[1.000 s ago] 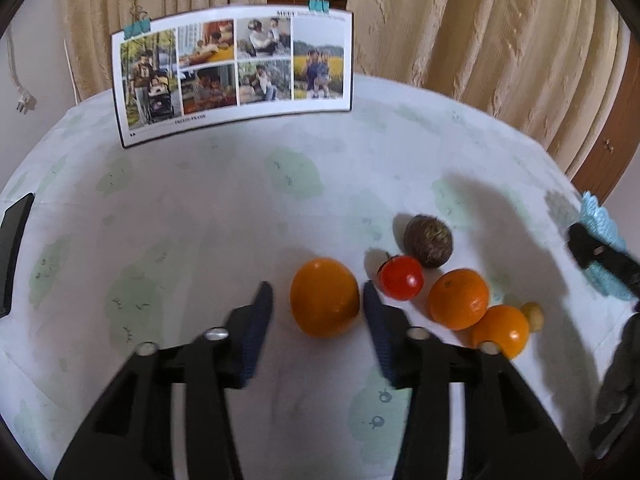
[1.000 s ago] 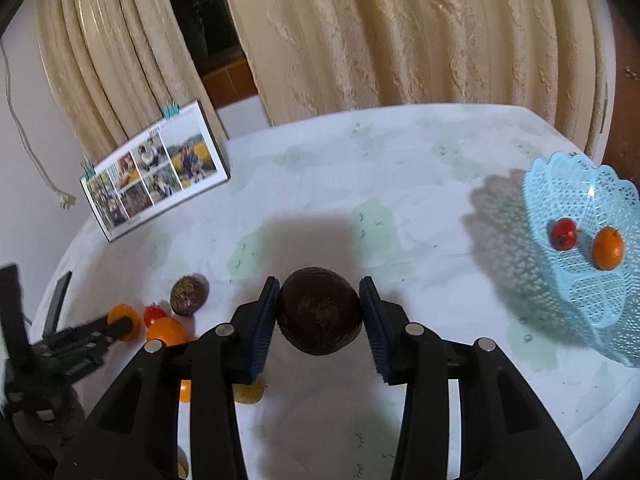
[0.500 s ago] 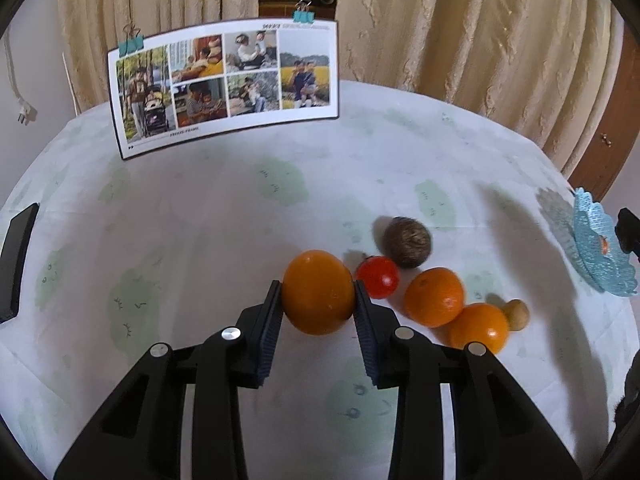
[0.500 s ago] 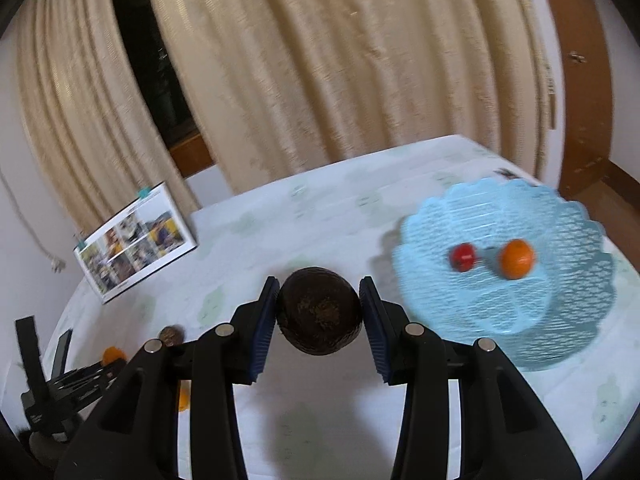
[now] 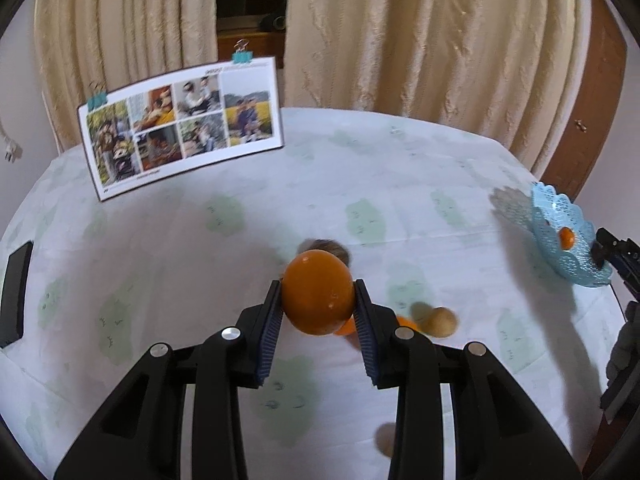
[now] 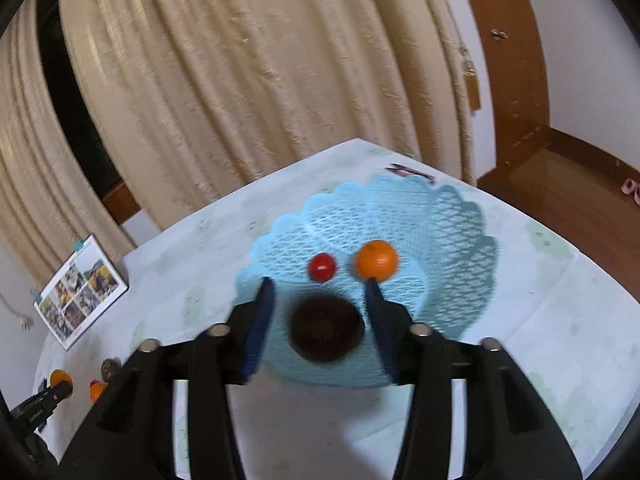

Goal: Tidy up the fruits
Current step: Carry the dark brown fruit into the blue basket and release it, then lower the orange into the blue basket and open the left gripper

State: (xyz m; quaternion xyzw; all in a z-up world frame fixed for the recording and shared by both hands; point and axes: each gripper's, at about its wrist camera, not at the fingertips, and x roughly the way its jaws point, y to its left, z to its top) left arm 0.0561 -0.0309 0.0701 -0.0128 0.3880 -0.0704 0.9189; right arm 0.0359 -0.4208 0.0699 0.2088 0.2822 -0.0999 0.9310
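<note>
Dark round fruit (image 6: 325, 328) | free between our right gripper's (image 6: 320, 300) just-spread jaws, over blue basket (image 6: 452, 216) | tomato (image 6: 321, 267) at 12 o'clock | left gripper (image 5: 316, 304) pinches orange (image 5: 318, 298), basket at 2 o'clock

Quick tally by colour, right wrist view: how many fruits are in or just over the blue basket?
Red: 1, the tomato
Orange: 1, the orange
Dark brown: 1, the round dark fruit
Total: 3
</note>
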